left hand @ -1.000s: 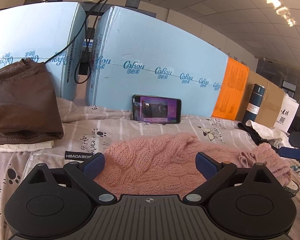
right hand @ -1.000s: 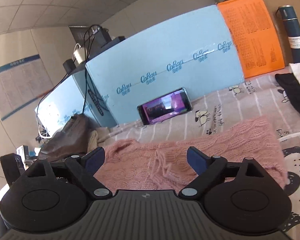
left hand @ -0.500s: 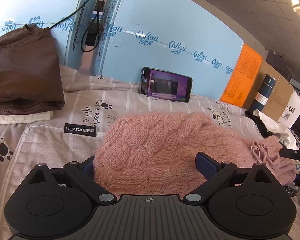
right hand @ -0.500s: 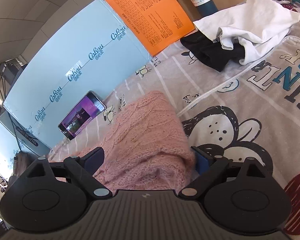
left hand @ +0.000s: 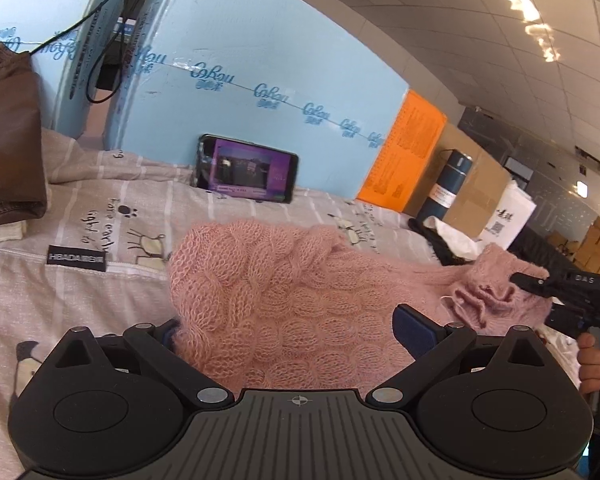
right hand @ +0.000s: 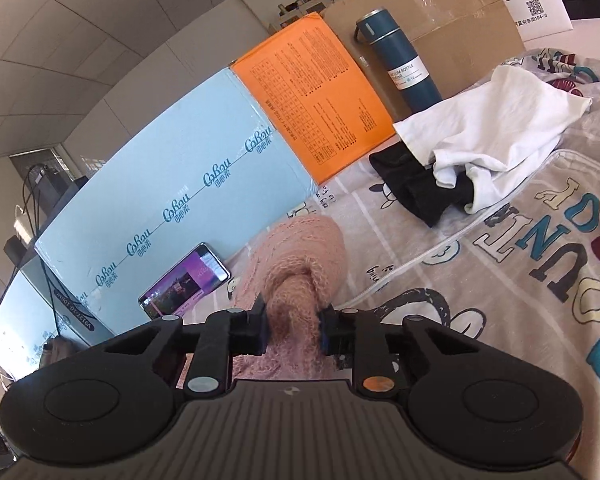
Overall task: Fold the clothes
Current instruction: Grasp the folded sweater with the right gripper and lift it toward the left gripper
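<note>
Right gripper [right hand: 292,330] has just closed, pinching the pink cable-knit sweater [right hand: 300,264]; the loose fuzzy knit ahead could slip free when lifted.

Left gripper [left hand: 286,326] stands wide open around the sweater's other end, gripping nothing.

A pink cable-knit sweater [left hand: 284,300] lies rumpled on the patterned bedsheet [left hand: 100,208], one end bunched.

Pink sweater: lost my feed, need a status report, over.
Right gripper just closed, pinching the pink knit sweater edge. Left gripper open, sweater between its fingers, not clamped. Phone and white-and-black clothes lie clear.
</note>
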A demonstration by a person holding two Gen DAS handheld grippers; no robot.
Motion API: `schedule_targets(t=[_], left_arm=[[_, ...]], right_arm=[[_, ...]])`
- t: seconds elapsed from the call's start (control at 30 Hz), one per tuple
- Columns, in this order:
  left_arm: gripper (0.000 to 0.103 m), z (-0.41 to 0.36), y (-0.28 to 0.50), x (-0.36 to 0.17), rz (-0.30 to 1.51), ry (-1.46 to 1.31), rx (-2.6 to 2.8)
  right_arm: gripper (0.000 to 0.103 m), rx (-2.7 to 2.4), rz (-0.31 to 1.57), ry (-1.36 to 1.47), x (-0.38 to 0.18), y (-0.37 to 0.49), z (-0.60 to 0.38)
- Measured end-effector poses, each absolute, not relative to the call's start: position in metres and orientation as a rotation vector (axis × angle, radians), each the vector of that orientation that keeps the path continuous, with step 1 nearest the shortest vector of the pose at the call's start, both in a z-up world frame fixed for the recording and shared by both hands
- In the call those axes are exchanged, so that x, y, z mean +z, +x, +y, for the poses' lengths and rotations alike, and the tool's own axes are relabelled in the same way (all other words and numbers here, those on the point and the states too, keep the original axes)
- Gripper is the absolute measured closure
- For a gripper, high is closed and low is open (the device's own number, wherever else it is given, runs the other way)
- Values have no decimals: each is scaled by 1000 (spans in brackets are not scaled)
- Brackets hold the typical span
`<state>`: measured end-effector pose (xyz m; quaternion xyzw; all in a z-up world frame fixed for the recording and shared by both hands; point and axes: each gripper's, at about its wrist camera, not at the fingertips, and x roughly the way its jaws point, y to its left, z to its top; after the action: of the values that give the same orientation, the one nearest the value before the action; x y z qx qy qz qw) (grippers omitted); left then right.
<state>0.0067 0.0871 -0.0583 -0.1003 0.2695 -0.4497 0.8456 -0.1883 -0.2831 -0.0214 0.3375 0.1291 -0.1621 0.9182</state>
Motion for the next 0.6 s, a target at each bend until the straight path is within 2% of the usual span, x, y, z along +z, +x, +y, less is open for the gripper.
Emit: schedule_targets(t=[0.1,0.4,0.6], left_arm=[[3,81,-5,-54,527,-201,-1065],[3,74,-1,-55,552,5,-654],[3,93,6,-50,534,-113,-698]], right_arm=[[83,-440,229,617,-11,-194,-293],[83,-516,199,137,12,-165,-236],[83,-417,115,-131,21,-137,-161]])
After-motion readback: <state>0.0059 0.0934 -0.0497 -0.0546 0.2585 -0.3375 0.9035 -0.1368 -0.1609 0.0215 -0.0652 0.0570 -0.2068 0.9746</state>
